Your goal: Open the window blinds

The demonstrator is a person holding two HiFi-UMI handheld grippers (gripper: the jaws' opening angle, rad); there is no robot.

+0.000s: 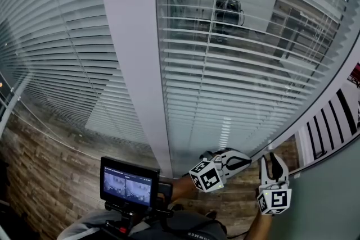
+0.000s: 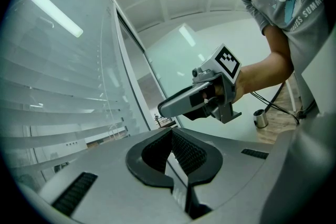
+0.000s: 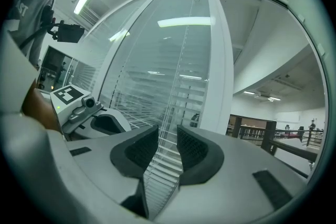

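White slatted blinds (image 1: 242,64) hang behind glass on either side of a white mullion (image 1: 138,64); their slats lie nearly flat. In the right gripper view a thin clear wand (image 3: 178,76) hangs down in front of the blinds and passes between the jaws of my right gripper (image 3: 167,136). That gripper is open, and its pads stand apart from the wand. My left gripper (image 2: 170,134) is shut at the tips, with nothing seen between them. In the head view both grippers sit low beside the right-hand pane, the left gripper (image 1: 246,160) to the left of the right gripper (image 1: 271,157).
A small monitor (image 1: 128,181) is mounted in front of the person's body. A brick-patterned surface (image 1: 45,177) runs below the glass. A striped white panel (image 1: 332,121) and a grey wall (image 1: 332,199) close in on the right. A metal cup (image 2: 260,119) and cables lie on the floor.
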